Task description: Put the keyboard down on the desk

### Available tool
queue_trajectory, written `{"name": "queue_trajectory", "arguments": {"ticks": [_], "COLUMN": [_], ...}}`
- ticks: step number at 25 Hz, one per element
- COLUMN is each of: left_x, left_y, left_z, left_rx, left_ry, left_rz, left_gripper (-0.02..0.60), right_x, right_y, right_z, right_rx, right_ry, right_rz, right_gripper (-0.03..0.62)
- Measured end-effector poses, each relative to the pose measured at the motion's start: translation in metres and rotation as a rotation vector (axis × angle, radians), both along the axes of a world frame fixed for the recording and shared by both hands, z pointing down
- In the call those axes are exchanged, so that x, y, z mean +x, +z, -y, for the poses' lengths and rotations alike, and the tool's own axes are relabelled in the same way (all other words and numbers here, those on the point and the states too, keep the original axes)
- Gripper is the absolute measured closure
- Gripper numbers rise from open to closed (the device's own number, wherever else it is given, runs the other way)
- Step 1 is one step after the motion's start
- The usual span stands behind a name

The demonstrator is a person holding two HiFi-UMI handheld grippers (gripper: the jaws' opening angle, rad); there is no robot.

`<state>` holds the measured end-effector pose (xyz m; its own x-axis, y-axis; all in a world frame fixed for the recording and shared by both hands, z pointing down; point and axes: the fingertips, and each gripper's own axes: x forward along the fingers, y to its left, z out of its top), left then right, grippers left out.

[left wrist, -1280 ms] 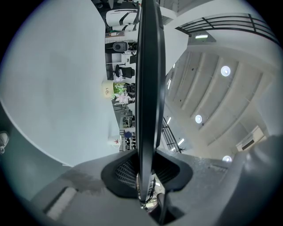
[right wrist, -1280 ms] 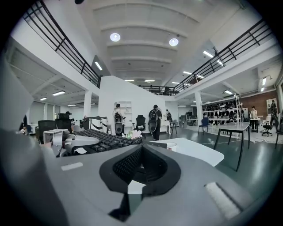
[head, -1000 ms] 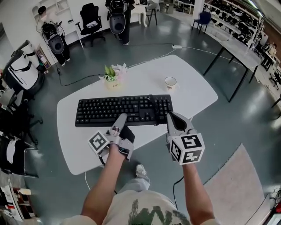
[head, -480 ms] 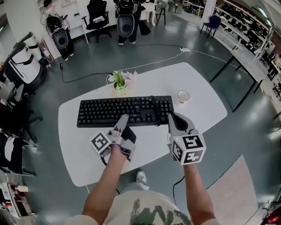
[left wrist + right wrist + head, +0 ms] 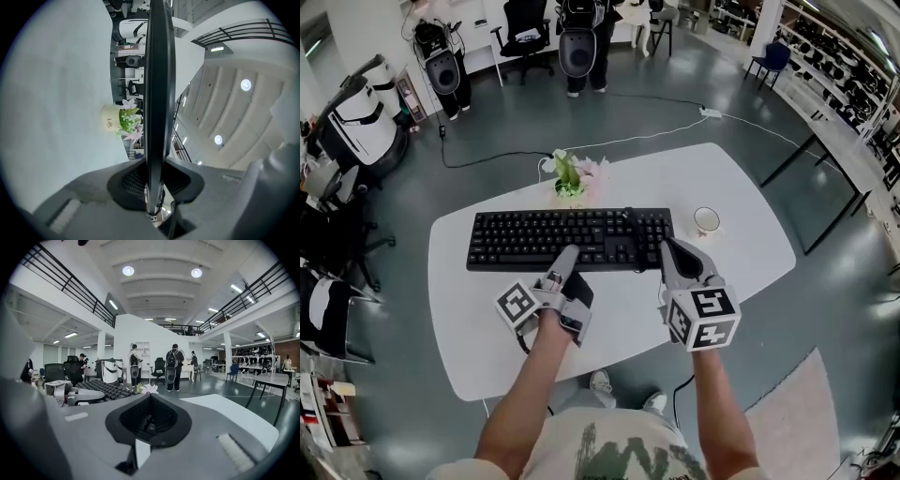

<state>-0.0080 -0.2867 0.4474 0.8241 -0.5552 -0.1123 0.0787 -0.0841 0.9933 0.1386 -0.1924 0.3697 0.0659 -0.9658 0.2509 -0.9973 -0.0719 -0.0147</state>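
Note:
A black keyboard [image 5: 572,239] hangs level just above the white desk [image 5: 731,272]. My left gripper [image 5: 564,255] is shut on the middle of its near edge. In the left gripper view the keyboard [image 5: 157,93] runs edge-on as a thin dark bar, clamped between the jaws of that gripper [image 5: 154,176]. My right gripper [image 5: 668,249] sits at the keyboard's near right corner with its jaws together. In the right gripper view the keyboard [image 5: 101,389] lies off to the left of the closed right gripper [image 5: 150,404], and I see no part of it between the jaws.
A small flower pot [image 5: 570,183] stands on the desk just behind the keyboard, and a white cup [image 5: 706,220] sits to the keyboard's right. Office chairs [image 5: 525,23], standing people and a floor cable [image 5: 656,131] lie beyond the desk. A carpet [image 5: 806,412] lies at near right.
Both grippers have carried the keyboard across the desk. The flower pot and the cup now sit nearer to it and further right in the picture.

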Motion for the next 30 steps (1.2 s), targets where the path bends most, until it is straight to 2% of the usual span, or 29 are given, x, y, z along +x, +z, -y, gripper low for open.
{"name": "queue_trajectory", "arguments": {"ticks": [8, 22, 30], "left_x": [0.005, 0.064, 0.068], "left_y": [0.002, 0.009, 0.007], "left_z": [0.005, -0.021, -0.027], "left_rx": [0.009, 0.031, 0.048], "left_ry": [-0.078, -0.295, -0.369], "left_rz": [0.015, 0.022, 0.017], "left_gripper": [0.494, 0.492, 0.492], "right_x": [0.013, 0.078, 0.078], "right_y": [0.002, 0.004, 0.006], "right_z": [0.019, 0.038, 0.048], "right_rx": [0.023, 0.014, 0.016], "right_ry": [-0.079, -0.347, -0.453], "right_rz": [0.011, 0.024, 0.033], "right_gripper": [0.595, 0.595, 0.595]}}
